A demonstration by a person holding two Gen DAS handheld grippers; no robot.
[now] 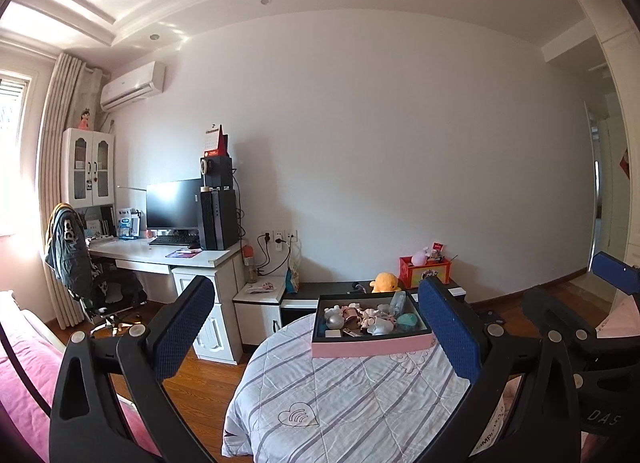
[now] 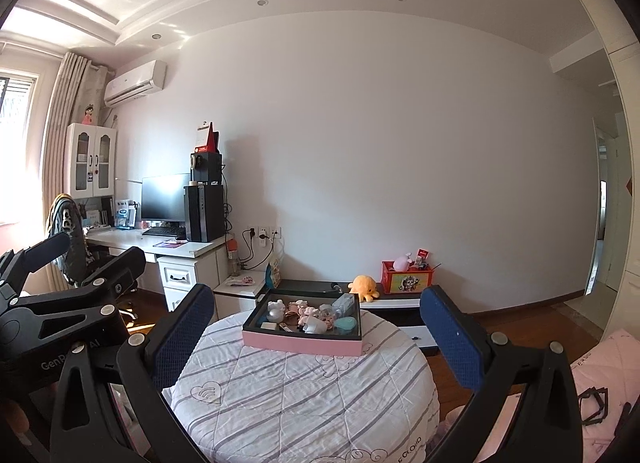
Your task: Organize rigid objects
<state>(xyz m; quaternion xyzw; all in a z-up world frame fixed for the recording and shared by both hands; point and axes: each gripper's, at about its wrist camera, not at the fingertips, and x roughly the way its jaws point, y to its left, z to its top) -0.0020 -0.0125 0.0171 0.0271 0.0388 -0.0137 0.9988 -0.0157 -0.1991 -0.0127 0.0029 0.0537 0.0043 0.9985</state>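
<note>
Left wrist view shows a pink tray with a dark inner rim, resting near the far edge of a round table under a striped quilted cloth. Its long side runs left to right across the view, slightly skewed, with one long pink wall facing the cameras. Inside lies a jumble of small rigid objects: pale figurines, a silver ball, a teal round piece, a clear item. Which way each one points cannot be told at this size.

Beyond the table, a yellow plush octopus and a red box sit on a low dark bench against the white wall. A white desk carries a monitor and a black computer tower, with a chair before it on the wooden floor.

Both grippers hover above the near side of the table, level, aimed at the tray. The left gripper and right gripper both stand spread wide, blue pads well apart, holding nothing.
</note>
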